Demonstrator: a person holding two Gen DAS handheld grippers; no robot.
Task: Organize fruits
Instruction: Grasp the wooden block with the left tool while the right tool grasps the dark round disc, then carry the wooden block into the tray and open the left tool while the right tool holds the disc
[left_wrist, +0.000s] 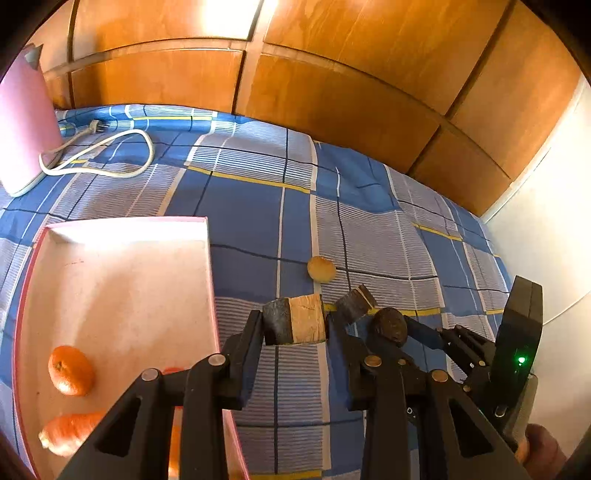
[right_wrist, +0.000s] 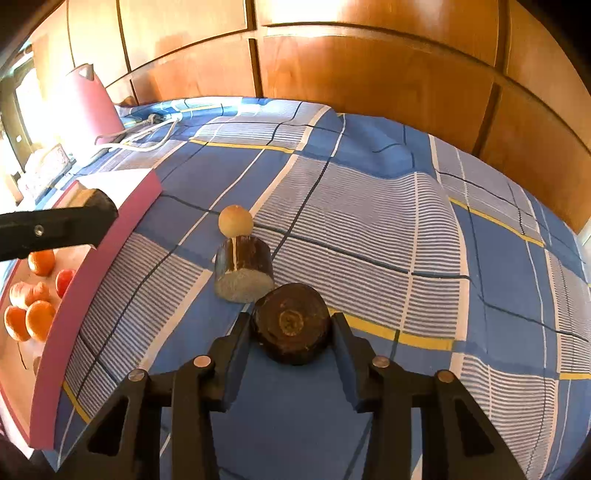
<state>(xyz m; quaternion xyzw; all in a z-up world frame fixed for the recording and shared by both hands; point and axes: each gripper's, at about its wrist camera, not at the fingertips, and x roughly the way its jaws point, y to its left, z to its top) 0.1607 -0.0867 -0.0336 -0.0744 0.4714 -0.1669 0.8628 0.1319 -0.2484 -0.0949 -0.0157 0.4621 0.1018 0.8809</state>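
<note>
Left wrist view is showing the left gripper (left_wrist: 295, 325) clamping a chunk (left_wrist: 294, 319); only the right view is showing the right gripper (right_wrist: 291, 323) clamping a dark fruit (right_wrist: 291, 323), no writing legible.

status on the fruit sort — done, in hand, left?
Done: orange fruits lie in the pink tray.
In hand: left gripper grips a dark cut piece; right gripper grips a dark round piece.
Left: small tan ball and another dark cut piece on the checked cloth.
</note>
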